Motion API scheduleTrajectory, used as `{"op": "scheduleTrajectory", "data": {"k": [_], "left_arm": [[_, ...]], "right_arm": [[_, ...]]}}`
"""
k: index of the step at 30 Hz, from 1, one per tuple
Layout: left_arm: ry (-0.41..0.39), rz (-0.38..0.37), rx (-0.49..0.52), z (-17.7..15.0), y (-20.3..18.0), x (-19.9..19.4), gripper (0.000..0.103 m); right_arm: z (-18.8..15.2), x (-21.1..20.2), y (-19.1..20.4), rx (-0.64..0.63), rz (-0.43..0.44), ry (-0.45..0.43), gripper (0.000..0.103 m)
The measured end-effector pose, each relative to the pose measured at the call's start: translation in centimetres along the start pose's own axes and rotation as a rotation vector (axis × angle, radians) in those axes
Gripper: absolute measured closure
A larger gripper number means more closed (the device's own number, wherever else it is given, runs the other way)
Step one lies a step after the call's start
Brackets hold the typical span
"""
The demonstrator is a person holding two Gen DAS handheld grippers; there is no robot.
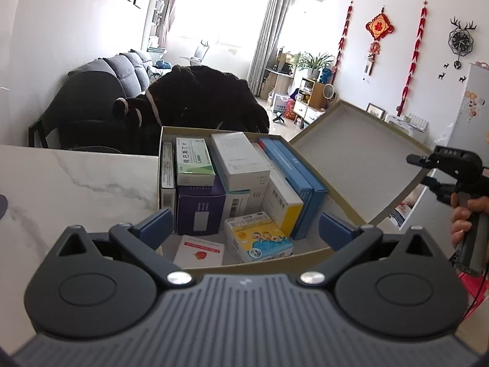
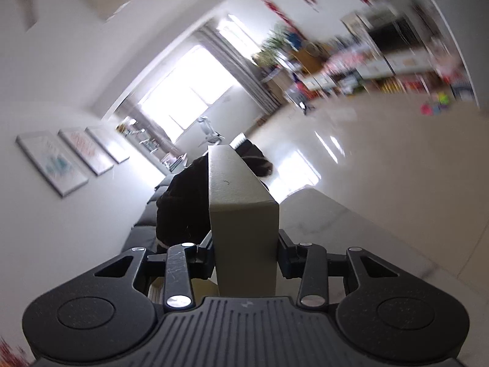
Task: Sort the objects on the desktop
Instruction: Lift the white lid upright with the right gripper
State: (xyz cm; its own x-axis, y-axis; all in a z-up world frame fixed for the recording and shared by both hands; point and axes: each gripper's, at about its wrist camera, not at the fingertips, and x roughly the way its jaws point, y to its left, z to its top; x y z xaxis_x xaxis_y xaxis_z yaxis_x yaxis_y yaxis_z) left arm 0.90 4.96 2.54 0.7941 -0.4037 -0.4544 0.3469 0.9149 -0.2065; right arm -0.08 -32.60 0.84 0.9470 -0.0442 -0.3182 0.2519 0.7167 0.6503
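Observation:
An open cardboard box (image 1: 305, 257) sits on the marble table (image 1: 76, 183), packed with several medicine boxes: a green-and-white one (image 1: 194, 162), a white one (image 1: 240, 159), a purple one (image 1: 200, 208), blue ones (image 1: 293, 171) and a cartoon-printed one (image 1: 259, 241). My left gripper (image 1: 244, 226) hovers open over the box's near side, nothing between its blue fingers. The box lid (image 1: 360, 159) stands tilted up at the right. My right gripper (image 1: 423, 169) is shut on the lid's right edge. In the right wrist view the lid (image 2: 241, 202) runs edge-on between the right gripper (image 2: 246, 253) fingers.
A black coat (image 1: 198, 98) is draped over a dark chair just beyond the table's far edge, with a grey sofa (image 1: 128, 67) behind. A person's hand (image 1: 461, 217) holds the right gripper's handle. Bare marble spreads left of the box.

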Motion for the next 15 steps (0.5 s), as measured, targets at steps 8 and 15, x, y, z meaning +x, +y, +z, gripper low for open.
{"op": "scheduleTrajectory", "data": {"k": [8, 15], "left_arm": [[0.007, 0.003, -0.01, -0.1, 0.6, 0.3, 0.0], [0.016, 0.006, -0.02, -0.2, 1.2, 0.3, 0.0]], "right_arm": [[-1.5, -0.8, 4.6, -0.153, 0.023, -0.014, 0.058], [-3.0, -1.2, 8.1, -0.278, 0.037, -0.018, 0.057]]}}
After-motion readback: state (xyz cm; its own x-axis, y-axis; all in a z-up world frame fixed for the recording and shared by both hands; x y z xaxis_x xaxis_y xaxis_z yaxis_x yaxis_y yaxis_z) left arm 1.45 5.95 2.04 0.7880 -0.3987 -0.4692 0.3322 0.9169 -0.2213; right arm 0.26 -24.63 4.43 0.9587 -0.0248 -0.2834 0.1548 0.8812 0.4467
